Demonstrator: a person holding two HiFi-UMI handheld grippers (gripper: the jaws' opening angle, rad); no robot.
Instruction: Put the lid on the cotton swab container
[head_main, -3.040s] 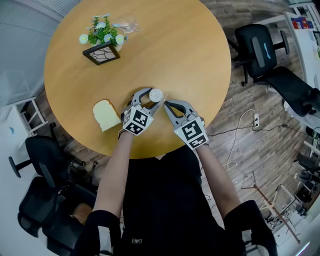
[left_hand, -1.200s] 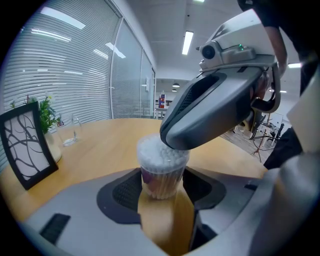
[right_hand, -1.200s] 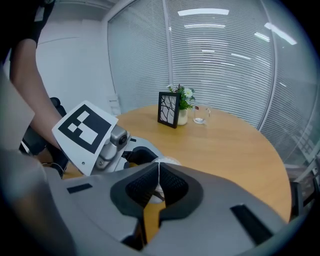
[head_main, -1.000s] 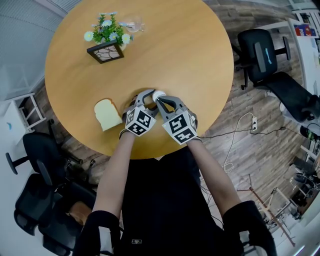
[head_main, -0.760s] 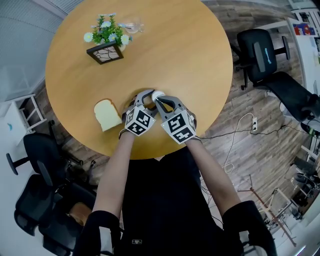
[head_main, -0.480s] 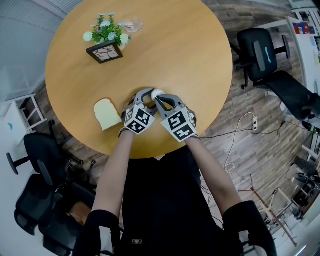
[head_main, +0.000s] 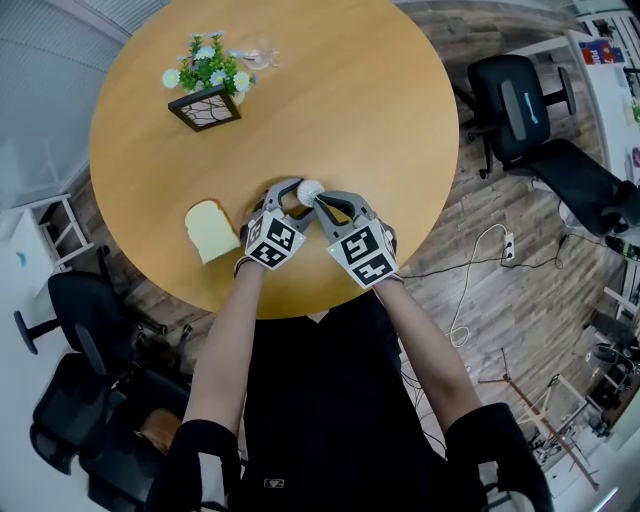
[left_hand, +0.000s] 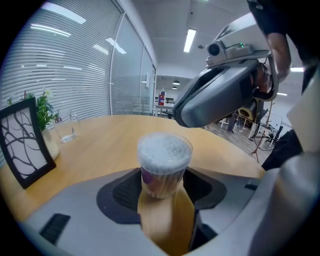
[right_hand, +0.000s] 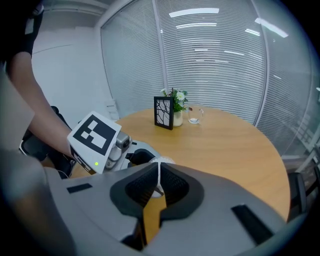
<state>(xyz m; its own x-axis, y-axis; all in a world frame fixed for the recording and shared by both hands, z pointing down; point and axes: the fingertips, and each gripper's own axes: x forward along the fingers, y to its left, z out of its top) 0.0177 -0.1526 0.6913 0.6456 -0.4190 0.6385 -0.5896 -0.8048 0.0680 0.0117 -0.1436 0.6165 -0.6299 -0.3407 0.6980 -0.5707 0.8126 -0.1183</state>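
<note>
Left fingers: the left gripper (left_hand: 161, 186) is closed on the cotton swab container (left_hand: 164, 162), with the pads against its lower wall; the container stands upright.
Right fingers: the right gripper (right_hand: 157, 189) pinches narrow on the thin lid (right_hand: 159, 179), held edge-on.
Lid to container: just near and right of the swab-filled mouth, not yet seated.
Doing it well: probably tip the lid flat, centre it over the rim, and press squarely while the left braces.
Container's place: near-middle of the bench (head_main: 350, 110), between both grippers.
</note>
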